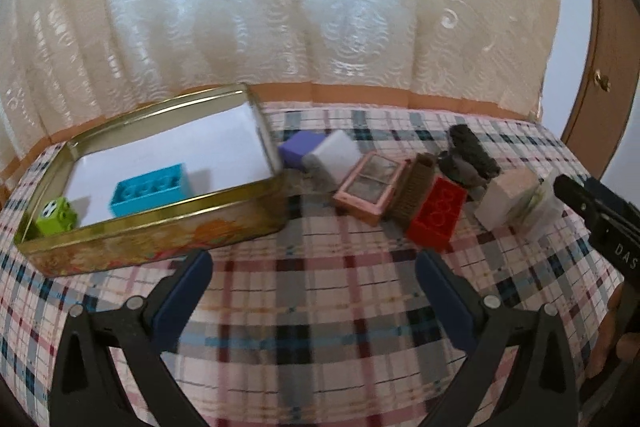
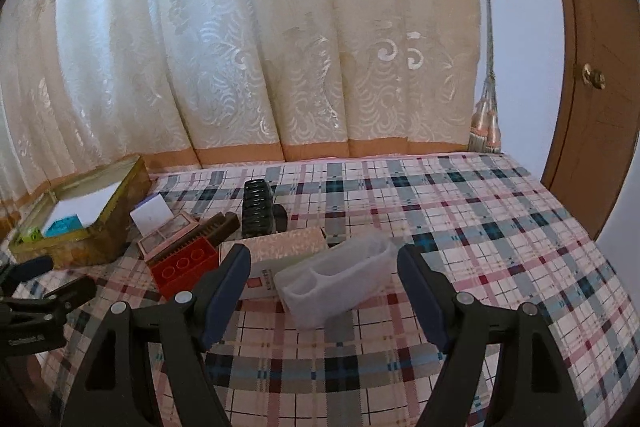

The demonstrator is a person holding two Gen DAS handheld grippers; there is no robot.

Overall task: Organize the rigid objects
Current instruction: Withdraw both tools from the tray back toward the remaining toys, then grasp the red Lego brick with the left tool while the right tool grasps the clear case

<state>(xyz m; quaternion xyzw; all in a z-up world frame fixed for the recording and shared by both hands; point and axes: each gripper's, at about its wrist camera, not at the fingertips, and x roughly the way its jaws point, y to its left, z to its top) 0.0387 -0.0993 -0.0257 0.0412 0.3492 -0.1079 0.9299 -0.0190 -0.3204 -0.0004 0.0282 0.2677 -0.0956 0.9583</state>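
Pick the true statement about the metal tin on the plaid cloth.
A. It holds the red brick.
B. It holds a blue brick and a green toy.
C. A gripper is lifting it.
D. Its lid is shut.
B: the open tin holds a blue brick and a green toy, while the red brick lies outside on the cloth.
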